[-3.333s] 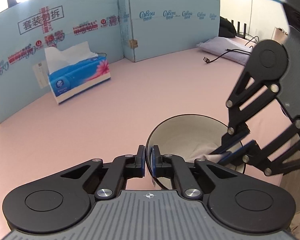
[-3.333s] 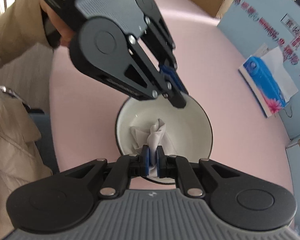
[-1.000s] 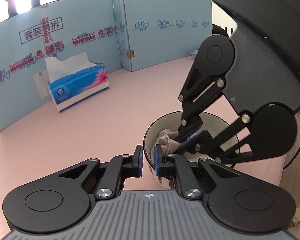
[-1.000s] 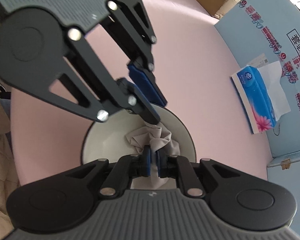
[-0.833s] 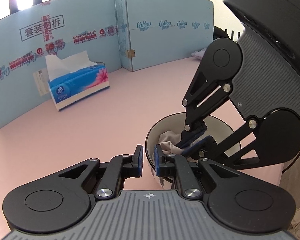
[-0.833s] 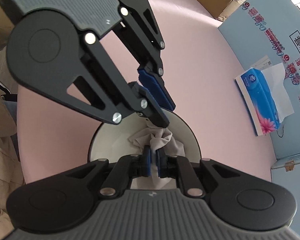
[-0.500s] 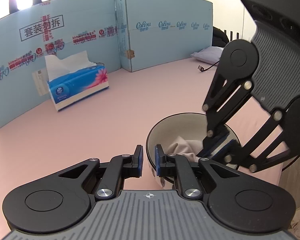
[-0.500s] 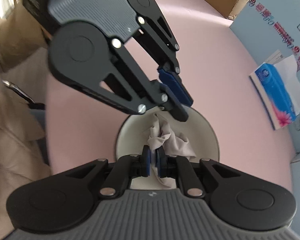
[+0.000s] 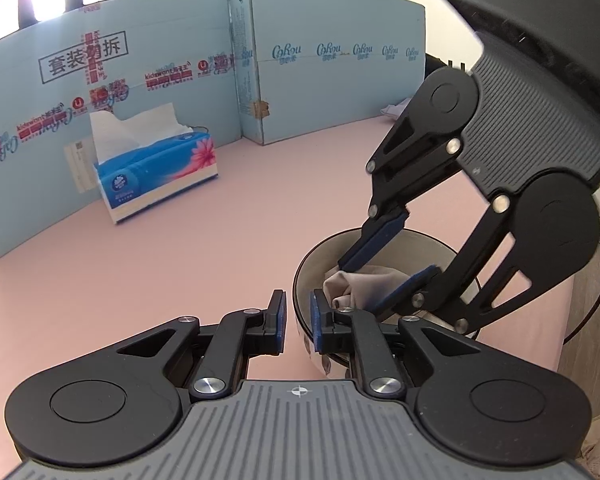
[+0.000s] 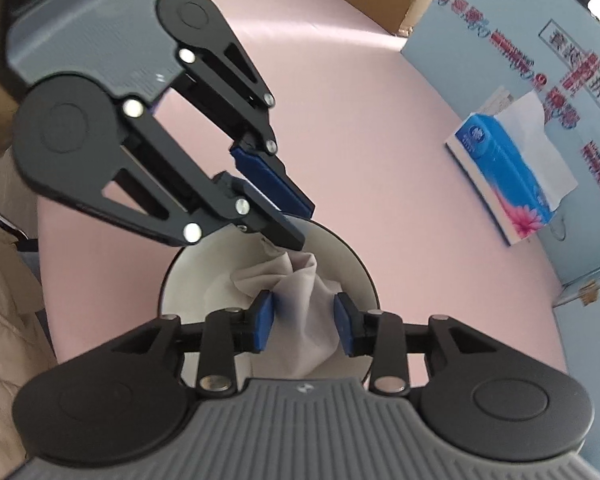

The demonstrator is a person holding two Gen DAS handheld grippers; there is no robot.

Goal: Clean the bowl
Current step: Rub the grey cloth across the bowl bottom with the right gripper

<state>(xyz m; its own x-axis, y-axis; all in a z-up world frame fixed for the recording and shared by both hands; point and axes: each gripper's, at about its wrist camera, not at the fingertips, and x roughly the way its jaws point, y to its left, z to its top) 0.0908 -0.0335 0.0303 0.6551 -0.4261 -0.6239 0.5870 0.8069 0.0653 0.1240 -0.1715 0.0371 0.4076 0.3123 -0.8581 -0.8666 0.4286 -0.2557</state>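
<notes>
Broadly, the pink table (image 9: 220, 240) carried the bowl (image 10: 352, 258), its near rim between the left gripper (image 9: 298, 322)'s slightly parted, just-easing jaws. Inside lay the crumpled cloth (image 10: 304, 300), directly under the right gripper (image 10: 303, 326), whose jaws had just been opening, pads clear either side.

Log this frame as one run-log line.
task: clean bowl | left gripper: astride bowl rim, opening | right gripper: just opened, cloth between pads in bowl | tissue box: untouched

Cloth (image 10: 300, 300) in bowl (image 10: 352, 256) on table (image 9: 180, 260); tissue box (image 9: 156, 176) behind-left, before cardboard wall (image 9: 140, 80).
</notes>
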